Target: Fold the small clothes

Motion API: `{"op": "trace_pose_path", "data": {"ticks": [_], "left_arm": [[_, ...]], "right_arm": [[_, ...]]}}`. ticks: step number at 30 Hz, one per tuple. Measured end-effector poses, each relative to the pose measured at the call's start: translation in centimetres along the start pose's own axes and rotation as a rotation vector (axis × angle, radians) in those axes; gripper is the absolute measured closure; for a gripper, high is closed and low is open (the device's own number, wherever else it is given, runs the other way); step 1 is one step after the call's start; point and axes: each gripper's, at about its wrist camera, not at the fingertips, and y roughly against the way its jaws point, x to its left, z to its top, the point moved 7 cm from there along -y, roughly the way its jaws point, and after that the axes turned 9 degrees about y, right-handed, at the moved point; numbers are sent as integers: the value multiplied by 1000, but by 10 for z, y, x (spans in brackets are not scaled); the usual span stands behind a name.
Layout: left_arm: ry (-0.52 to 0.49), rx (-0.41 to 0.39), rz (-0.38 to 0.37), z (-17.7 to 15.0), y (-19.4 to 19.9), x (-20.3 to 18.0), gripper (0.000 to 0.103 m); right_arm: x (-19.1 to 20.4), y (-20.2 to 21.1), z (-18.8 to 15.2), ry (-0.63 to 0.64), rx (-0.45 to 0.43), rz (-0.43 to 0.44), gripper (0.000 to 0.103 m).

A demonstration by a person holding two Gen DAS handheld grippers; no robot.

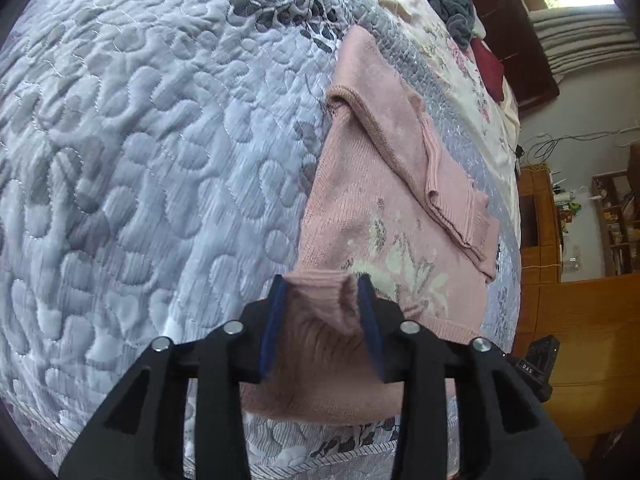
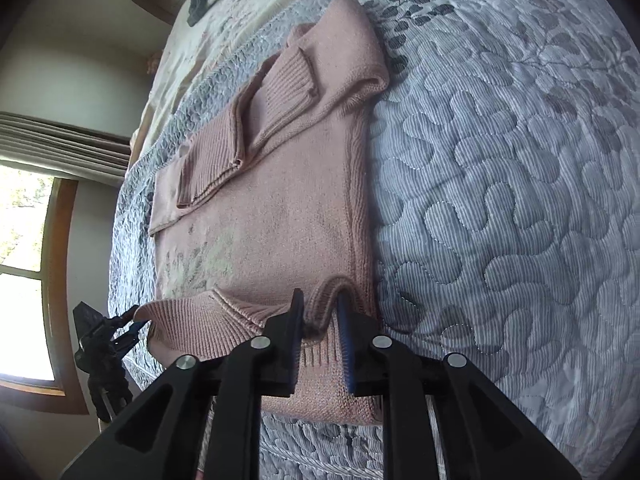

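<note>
Pinching one pink sweater [image 1: 352,216] on the quilt [image 1: 140,160]: left gripper [image 1: 325,280], right gripper [image 2: 320,298], both seemingly clamped on its hem.

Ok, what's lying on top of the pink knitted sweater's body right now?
On the pink knitted sweater lie its two folded ribbed sleeves, crossing the chest. They cover part of the front; the pale floral pattern shows below them.

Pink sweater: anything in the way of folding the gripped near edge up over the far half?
Nothing visible. Both hand-held grippers, left and right, already pinch the pink sweater at its near edge. Only its own sleeves lie folded on its far half. The quilt beside it is bare; other clothes sit far behind.
</note>
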Motion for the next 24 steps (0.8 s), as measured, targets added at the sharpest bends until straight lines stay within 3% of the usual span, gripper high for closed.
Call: {"op": "trace_pose_path", "data": {"ticks": [1,3,9,16,22,24], "left_arm": [[-3,-20,1,2,7,2,57],[-21,-42,5,5,18,3,57],[-205,-68,71,3,21,-18,50],[-390,-30,149,-8,-15,-41,44],[-445,0,256,-8,-41,-31,44],[-464,-2,271,-10,-45,-29,46]], "right_arm": [[-2,6,0,21,-11,-40,64],[-4,17,2,62,-38,-108,57],[22,27,8,237,-43,-166,57],[41,-2,11,361,29,-168,45],[33,-32,4,405,107,-232,45],[32,-38,0,435,113,-268,53]]}}
